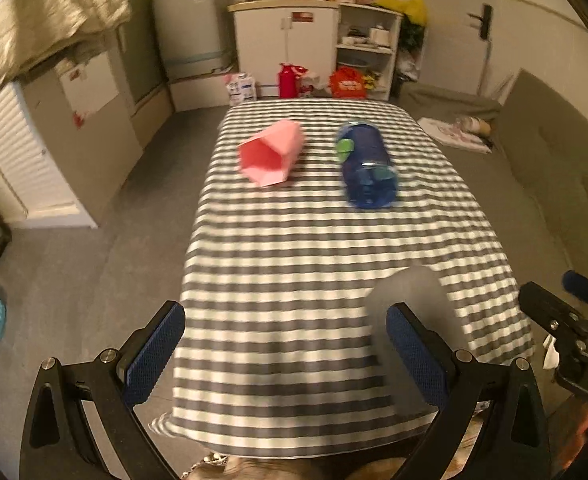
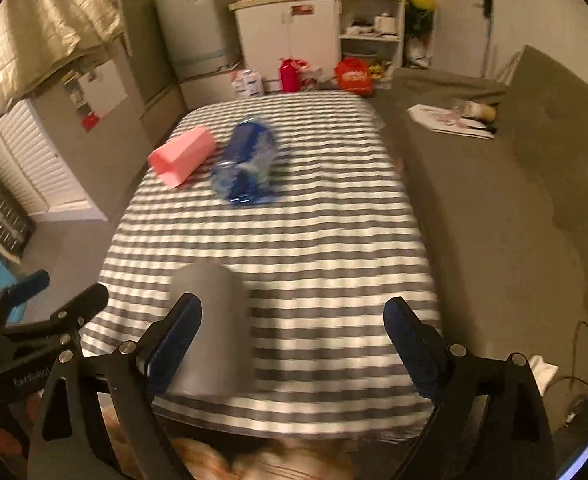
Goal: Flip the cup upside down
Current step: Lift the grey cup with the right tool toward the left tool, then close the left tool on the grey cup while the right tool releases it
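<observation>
A grey cup [image 2: 214, 328] stands on the striped tablecloth [image 2: 313, 240] near the front edge, its closed end up as far as I can tell; it also shows in the left wrist view [image 1: 407, 300]. A pink cup [image 1: 272, 152] lies on its side further back, mouth toward me, also in the right wrist view [image 2: 182, 156]. A blue bottle [image 1: 367, 164] lies on its side beside it, also in the right wrist view [image 2: 248, 168]. My left gripper [image 1: 286, 352] is open and empty above the front edge. My right gripper [image 2: 294, 344] is open and empty, its left finger [image 2: 174, 344] next to the grey cup.
A grey sofa [image 2: 513, 200] runs along the table's right side with papers [image 2: 449, 120] on it. A white cabinet [image 1: 286, 44], a fridge [image 1: 190, 28] and red bags [image 1: 347, 82] stand at the back. White shutters [image 1: 10, 152] are on the left. The right gripper shows in the left view [image 1: 565, 328].
</observation>
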### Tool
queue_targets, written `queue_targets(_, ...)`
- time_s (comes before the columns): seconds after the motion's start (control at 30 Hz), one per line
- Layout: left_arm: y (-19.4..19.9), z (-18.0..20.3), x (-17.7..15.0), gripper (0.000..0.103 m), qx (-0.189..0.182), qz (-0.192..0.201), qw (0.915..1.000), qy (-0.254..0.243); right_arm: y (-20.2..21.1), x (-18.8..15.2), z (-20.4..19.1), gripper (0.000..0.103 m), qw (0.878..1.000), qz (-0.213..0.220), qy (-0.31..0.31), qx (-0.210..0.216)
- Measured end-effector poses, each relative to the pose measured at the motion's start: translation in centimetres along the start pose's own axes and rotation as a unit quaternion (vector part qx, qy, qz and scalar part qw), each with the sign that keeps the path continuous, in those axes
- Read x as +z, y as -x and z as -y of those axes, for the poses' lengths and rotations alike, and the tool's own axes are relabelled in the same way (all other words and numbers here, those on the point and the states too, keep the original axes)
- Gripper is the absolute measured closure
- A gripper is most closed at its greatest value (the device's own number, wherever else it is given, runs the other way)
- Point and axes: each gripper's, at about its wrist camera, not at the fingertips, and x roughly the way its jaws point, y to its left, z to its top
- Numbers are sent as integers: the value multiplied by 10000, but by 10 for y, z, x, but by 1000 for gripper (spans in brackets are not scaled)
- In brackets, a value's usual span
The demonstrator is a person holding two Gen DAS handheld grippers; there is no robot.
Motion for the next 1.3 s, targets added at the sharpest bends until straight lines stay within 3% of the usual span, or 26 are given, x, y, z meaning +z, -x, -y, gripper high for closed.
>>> queue_targets(0.07,-5,16,3,0,50,-130,9998,-144,5,-6,10,10,9994,19,87,-323)
queue_targets(0.13,-13,30,4,0,11,-289,9993,-248,7,-11,16,10,9991,46,191,-388)
queue_targets(0.4,-35,60,2,0,-341,-639,9969,-317,2,-21,41,10,9995,73,102,-278)
queue_targets(0.53,-46,69,2,1,-403,-769,9952,-444,-4,-23,38,10,9984,115,260,-491)
queue_targets(0.73,-70,69,3,2,-975,-1256,9871,-167,-19,-27,41,10,9985,22,274,-482)
queue_targets(0.77,-73,70,3,3,-1056,-1323,9855,-151,-22,-27,42,10,9984,-14,271,-491)
queue_targets(0.83,-77,73,4,17,-1303,-1459,9805,-177,-28,-27,44,10,9985,-61,249,-491)
queue_targets(0.9,-80,77,5,20,-1287,-1533,9795,-243,-32,-28,45,10,9986,-103,214,-473)
queue_targets(1.1,-80,78,16,22,-1239,-1368,9821,-384,-41,-30,43,10,9985,-161,228,-470)
queue_targets(1.3,-71,61,38,23,-1036,-729,9916,-256,-42,-30,37,10,9989,-86,246,-398)
